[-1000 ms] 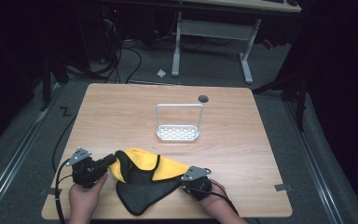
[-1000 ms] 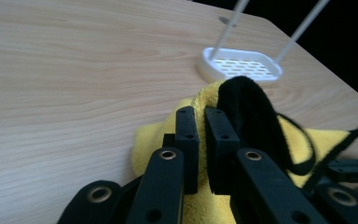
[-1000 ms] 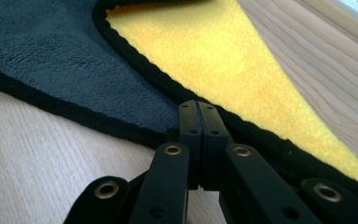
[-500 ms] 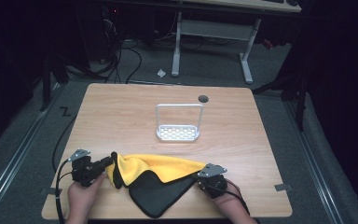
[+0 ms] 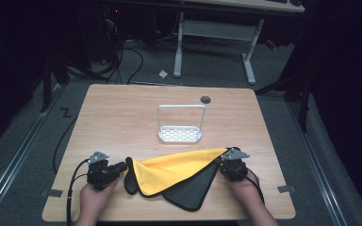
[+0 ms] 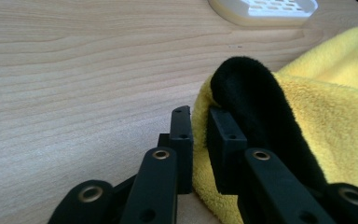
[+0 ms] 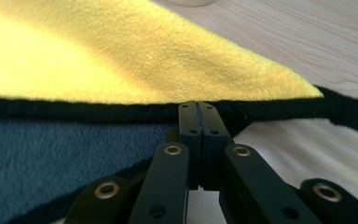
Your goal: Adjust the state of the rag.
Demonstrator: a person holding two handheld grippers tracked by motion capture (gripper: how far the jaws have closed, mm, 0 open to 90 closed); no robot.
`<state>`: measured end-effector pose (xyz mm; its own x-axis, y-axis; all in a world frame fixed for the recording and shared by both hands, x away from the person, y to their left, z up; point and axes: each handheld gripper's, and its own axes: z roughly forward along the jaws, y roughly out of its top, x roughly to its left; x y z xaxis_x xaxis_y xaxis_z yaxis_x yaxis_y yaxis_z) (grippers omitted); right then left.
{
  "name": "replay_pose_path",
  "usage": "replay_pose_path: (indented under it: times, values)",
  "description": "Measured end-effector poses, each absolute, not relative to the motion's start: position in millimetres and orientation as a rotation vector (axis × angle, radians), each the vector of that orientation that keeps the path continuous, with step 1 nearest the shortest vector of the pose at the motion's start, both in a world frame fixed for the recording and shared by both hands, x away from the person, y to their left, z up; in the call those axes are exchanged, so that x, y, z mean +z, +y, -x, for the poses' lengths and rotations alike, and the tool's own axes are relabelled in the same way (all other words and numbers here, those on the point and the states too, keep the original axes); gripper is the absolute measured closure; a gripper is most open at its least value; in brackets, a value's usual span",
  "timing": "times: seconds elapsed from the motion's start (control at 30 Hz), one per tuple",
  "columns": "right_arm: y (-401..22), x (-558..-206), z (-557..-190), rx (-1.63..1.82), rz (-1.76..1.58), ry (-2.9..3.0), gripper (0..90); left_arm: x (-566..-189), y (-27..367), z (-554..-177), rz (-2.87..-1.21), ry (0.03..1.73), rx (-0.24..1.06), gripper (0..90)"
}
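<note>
Cloth (image 5: 179, 172), yellow on one face and dark grey on the other with black edging, lies on the near half of the tabletop (image 5: 122, 117), stretched between the two hands. Yellow layer folded over the grey; grey corner pokes out toward the near edge, close to it but not overhanging.

Left hand-held gripper (image 5: 121, 168): jaws slightly apart, with the cloth's rolled left edge between them; left gripper view shows yellow pile between the pads and a black fold curling over the right jaw. Cannot tell whether the pads press it.

Right hand-held gripper (image 5: 225, 157): jaws pressed together on the black hem at the cloth's right corner; right gripper view shows the hem running across just beyond the jaw tips, yellow above, grey below.

White rack (image 5: 180, 126) with wire handle stands upright mid-tabletop, apart from the cloth's far edge. Small dark disc (image 5: 205, 99) near the far edge. Bare wood to left, right and beyond the rack.
</note>
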<state>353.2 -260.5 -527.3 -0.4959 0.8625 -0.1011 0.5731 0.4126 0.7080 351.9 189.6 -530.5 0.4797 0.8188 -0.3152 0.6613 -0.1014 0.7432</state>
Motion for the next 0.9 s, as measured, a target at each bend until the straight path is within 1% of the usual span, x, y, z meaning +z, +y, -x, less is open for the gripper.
replay_pose_path:
  times: [0.03,0.07,0.1,0.13,0.23,0.3,0.33,0.5,0.57,0.6,0.63,0.77,0.9]
  values:
    - [-261,-527,-353,0.851,-1.221,2.217,87.8,-530,189,-351,-1.829,1.251,0.225,76.7]
    - [-260,-524,-350,0.869,-1.216,2.207,83.5,-528,190,-348,-1.823,1.256,0.234,71.5]
    - [-258,-522,-346,0.885,-1.206,2.203,81.7,-528,190,-348,-1.823,1.256,0.234,68.1]
    - [-258,-522,-346,0.885,-1.206,2.203,81.7,-526,191,-346,-1.815,1.256,0.247,68.1]
    - [-250,-512,-325,0.958,-1.153,2.202,77.6,-516,196,-331,-1.776,1.263,0.300,59.5]
    - [-248,-511,-320,0.970,-1.150,2.209,76.8,-513,197,-327,-1.773,1.259,0.319,57.6]
    - [-242,-511,-313,0.993,-1.141,2.233,74.1,-508,197,-320,-1.762,1.258,0.338,57.1]
    - [-231,-510,-303,0.989,-1.089,2.262,71.0,-505,204,-311,-1.729,1.266,0.353,56.5]
    - [-225,-510,-300,1.003,-1.073,2.272,69.5,-505,204,-306,-1.726,1.251,0.342,58.9]
    - [-224,-510,-300,1.002,-1.065,2.275,69.2,-505,204,-306,-1.726,1.251,0.342,62.5]
    - [-223,-510,-300,1.002,-1.063,2.277,69.0,-502,199,-304,-1.718,1.243,0.345,64.1]
    - [-222,-514,-302,0.990,-1.067,2.292,68.6,-493,191,-298,-1.702,1.191,0.391,65.0]
    - [-223,-514,-303,1.004,-1.073,2.287,68.3,-484,183,-293,-1.694,1.125,0.356,65.9]
